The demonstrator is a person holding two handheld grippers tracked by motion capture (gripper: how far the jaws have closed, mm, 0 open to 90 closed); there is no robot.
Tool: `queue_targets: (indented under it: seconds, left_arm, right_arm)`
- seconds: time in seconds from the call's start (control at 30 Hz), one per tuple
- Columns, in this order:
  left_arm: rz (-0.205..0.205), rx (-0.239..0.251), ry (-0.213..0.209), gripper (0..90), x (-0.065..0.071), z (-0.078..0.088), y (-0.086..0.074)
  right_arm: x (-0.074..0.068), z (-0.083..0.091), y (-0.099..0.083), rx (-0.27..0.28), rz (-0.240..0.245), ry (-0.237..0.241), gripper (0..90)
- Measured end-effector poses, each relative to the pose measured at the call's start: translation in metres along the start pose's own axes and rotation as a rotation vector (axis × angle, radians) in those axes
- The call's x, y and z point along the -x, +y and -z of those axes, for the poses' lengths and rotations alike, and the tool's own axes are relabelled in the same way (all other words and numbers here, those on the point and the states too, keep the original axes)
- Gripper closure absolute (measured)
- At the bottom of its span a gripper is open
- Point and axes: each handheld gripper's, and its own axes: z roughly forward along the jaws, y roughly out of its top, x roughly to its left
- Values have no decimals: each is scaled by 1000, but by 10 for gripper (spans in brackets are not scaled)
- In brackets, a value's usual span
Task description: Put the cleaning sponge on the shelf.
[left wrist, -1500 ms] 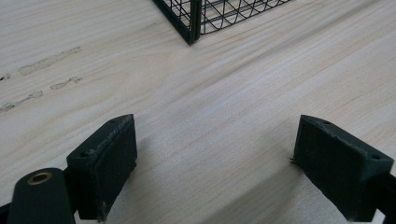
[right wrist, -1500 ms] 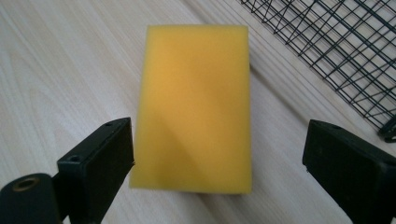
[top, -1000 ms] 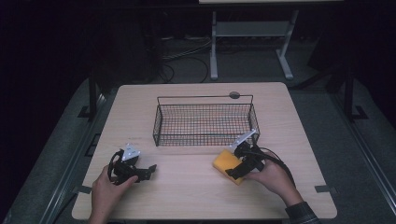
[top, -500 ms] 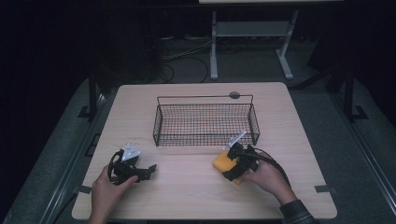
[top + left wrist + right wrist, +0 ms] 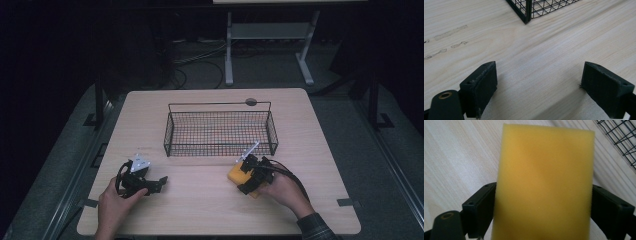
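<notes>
- High view: compared with a second ago, the right gripper [image 5: 248, 176] has moved left and slightly forward over the yellow rectangular foam sponge [image 5: 238, 174], so that less of the sponge shows; only its left part now peeks out from under the black jaws. The left gripper [image 5: 150, 183] lies where it was, near the front left of the pale wooden table [image 5: 200, 210], held by the left hand [image 5: 115, 202].
- High view: the black wire-mesh basket [image 5: 220, 131] stands in the middle of the table, just beyond the sponge and the right gripper. A small dark round disc [image 5: 251, 102] sits at the far edge of the table behind the basket. The right hand [image 5: 282, 191] covers the rear of the right gripper, and a black cable [image 5: 295, 179] loops from it.
- Left gripper view: the two jaws stand wide apart with only bare wood between them. A corner of the wire basket [image 5: 526, 11] rises ahead, well apart from the jaws. Faint grey smudges [image 5: 449, 32] mark the wood at the left.
- Right gripper view: the yellow sponge [image 5: 544, 185] sits between the two jaws, its long sides touching both pads, so the gripper is clamped on it. The sponge reaches forward past the jaws over the table; the basket mesh [image 5: 621, 137] shows at the upper right.
</notes>
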Motion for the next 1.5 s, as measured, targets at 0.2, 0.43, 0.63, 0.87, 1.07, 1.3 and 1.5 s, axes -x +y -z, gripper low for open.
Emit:
queue_targets:
  seconds: [0.2, 0.43, 0.63, 0.87, 1.07, 1.3, 1.5]
  left_arm:
    - [0, 0, 0, 126, 0, 0, 0]
    - [0, 0, 0, 126, 0, 0, 0]
    - [0, 0, 0, 126, 0, 0, 0]
    - [0, 0, 0, 126, 0, 0, 0]
    - [0, 0, 0, 126, 0, 0, 0]
    - [0, 0, 0, 126, 0, 0, 0]
    - [0, 0, 0, 126, 0, 0, 0]
  right_arm:
    - [0, -2, 0, -13, 10, -8, 156]
    - [0, -1, -1, -5, -1, 2, 209]
    - [1, -1, -1, -7, 3, 5, 216]
    - [0, 0, -1, -3, 2, 3, 220]
    - [3, 4, -2, 7, -5, 8, 220]
    - [6, 10, -4, 15, -2, 5, 221]
    - [8, 15, -5, 20, 3, 7, 221]
